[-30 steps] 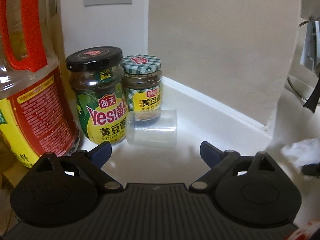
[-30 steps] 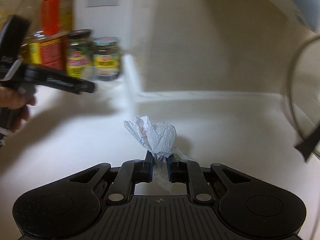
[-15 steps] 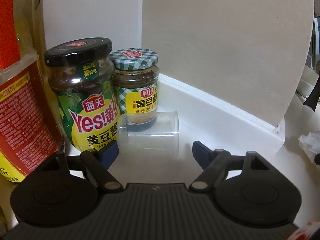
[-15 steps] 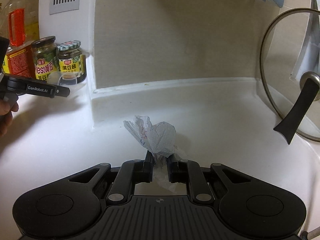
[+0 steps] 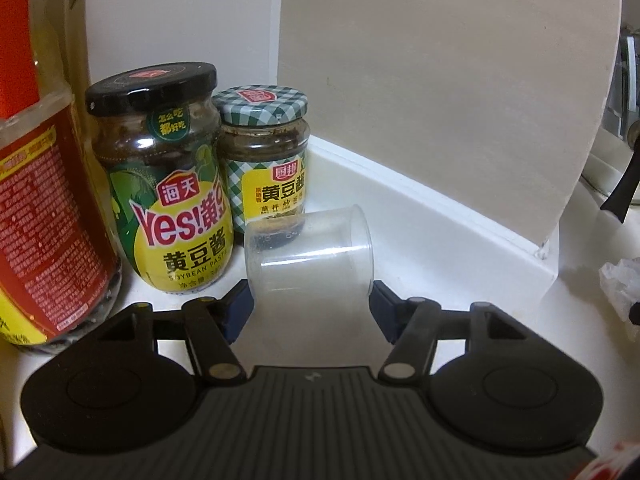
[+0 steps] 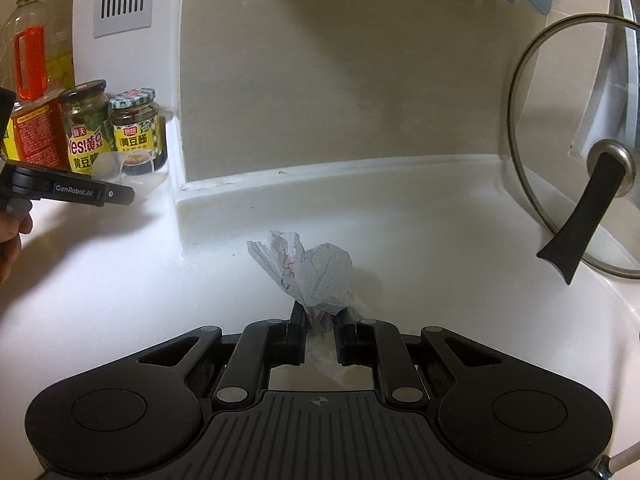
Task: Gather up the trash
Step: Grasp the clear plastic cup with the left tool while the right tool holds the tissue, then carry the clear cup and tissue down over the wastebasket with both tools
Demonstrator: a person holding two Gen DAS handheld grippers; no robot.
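Note:
A clear plastic cup (image 5: 310,258) lies on its side on the white counter in front of two sauce jars. My left gripper (image 5: 311,300) is open, with a blue finger on each side of the cup's near end; I cannot tell whether they touch it. The cup also shows faintly in the right wrist view (image 6: 128,166). My right gripper (image 6: 319,326) is shut on a crumpled white wrapper (image 6: 312,272) and holds it just above the counter. The wrapper also shows at the right edge of the left wrist view (image 5: 622,280).
Two soybean paste jars (image 5: 172,176) (image 5: 266,152) and a large oil bottle (image 5: 36,208) stand against the wall at the left. A wall corner (image 6: 178,184) juts out beside them. A glass pot lid (image 6: 580,152) leans at the right.
My left gripper has moved forward and its fingers now straddle the clear cup. My right gripper still holds the wrapper and has swung right, steadying its view.

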